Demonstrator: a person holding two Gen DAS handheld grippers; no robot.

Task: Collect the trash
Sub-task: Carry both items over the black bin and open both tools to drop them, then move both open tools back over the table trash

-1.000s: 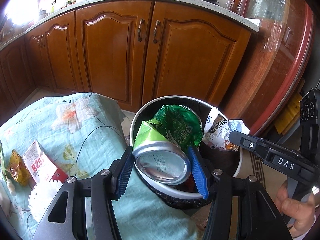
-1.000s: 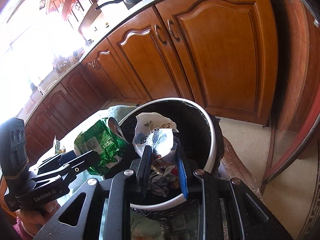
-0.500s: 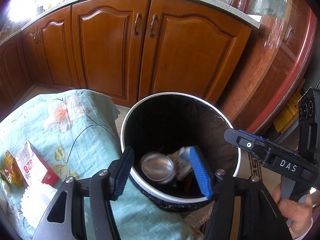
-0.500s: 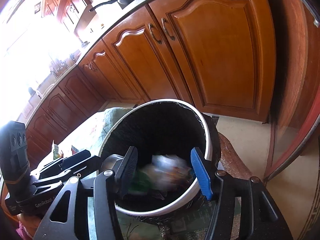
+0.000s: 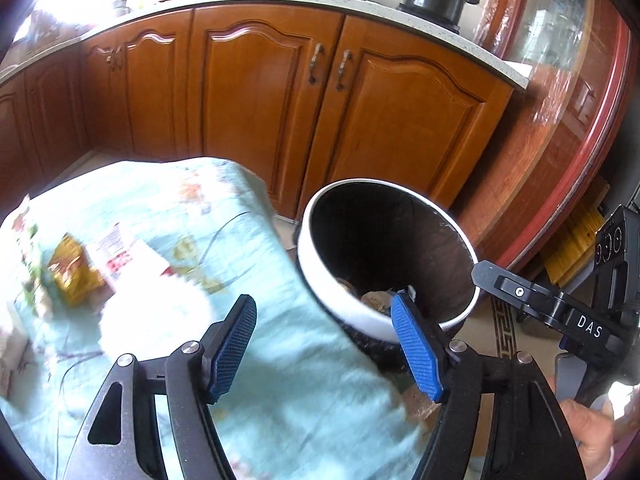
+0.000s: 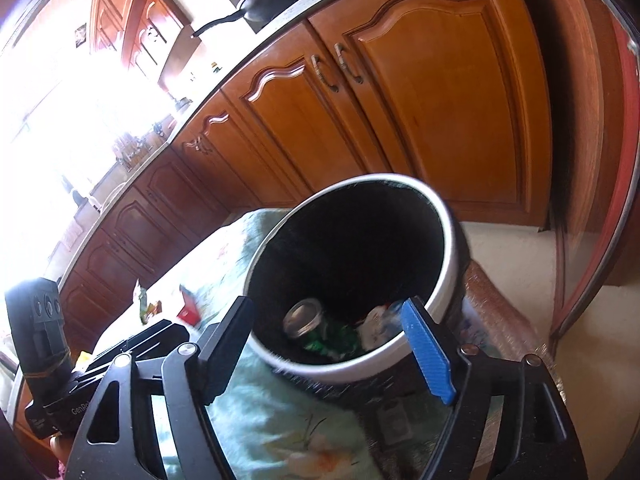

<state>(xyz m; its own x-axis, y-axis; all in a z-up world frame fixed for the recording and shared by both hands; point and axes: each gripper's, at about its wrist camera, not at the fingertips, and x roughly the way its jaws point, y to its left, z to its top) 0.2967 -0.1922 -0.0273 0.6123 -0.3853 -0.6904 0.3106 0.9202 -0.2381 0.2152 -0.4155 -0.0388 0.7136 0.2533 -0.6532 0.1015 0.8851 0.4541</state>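
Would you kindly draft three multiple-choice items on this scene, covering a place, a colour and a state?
1. Where does the crushed green can lie?
A. on the table
B. inside the trash bin
C. on the counter

2. What colour is the bin's rim?
A. white
B. red
C. yellow

3. In what state is the left gripper?
A. shut on a can
B. shut on a wrapper
C. open, holding nothing

Answers: 1 B, the right wrist view shows the can at the bin's bottom; 2 A, a white ring edges the black liner; 3 C, the blue pads stand wide apart with only the tablecloth between.
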